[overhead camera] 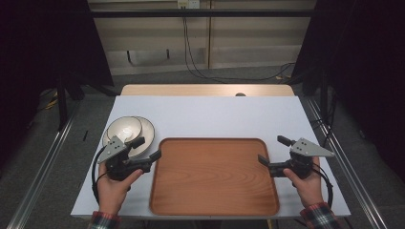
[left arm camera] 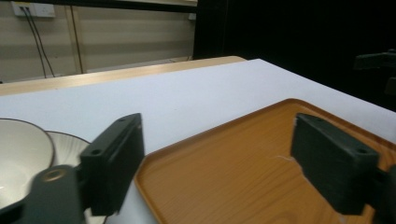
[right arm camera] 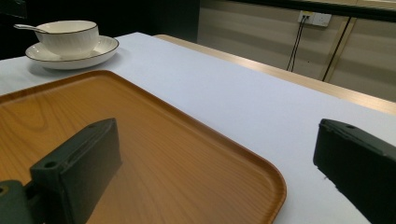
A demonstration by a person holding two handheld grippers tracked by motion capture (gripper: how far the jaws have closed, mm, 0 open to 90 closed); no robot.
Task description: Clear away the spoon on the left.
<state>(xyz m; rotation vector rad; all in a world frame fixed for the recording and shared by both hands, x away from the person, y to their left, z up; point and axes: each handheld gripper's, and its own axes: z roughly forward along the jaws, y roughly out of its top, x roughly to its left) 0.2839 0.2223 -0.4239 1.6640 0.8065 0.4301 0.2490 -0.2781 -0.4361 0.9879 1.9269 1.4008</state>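
A brown wooden tray [overhead camera: 215,176] lies in the middle of the white table top. To its left a cream bowl [overhead camera: 125,129] sits on a cream plate [overhead camera: 147,132]. My left gripper [overhead camera: 147,148] is open and empty, hovering over the tray's left rim just in front of the plate. In the left gripper view its jaws [left arm camera: 224,163] stand wide apart above the tray [left arm camera: 243,182], with the bowl [left arm camera: 18,158] at the left. My right gripper [overhead camera: 272,150] is open and empty at the tray's right rim. The right gripper view shows a spoon [right arm camera: 25,28] resting in the bowl [right arm camera: 70,39].
The white table top [overhead camera: 210,114] has a bare strip behind the tray, with a wooden edge [overhead camera: 205,89] beyond it. Metal rails [overhead camera: 43,167] run along both sides of the table. Cables hang from a wall socket [overhead camera: 187,4] at the back.
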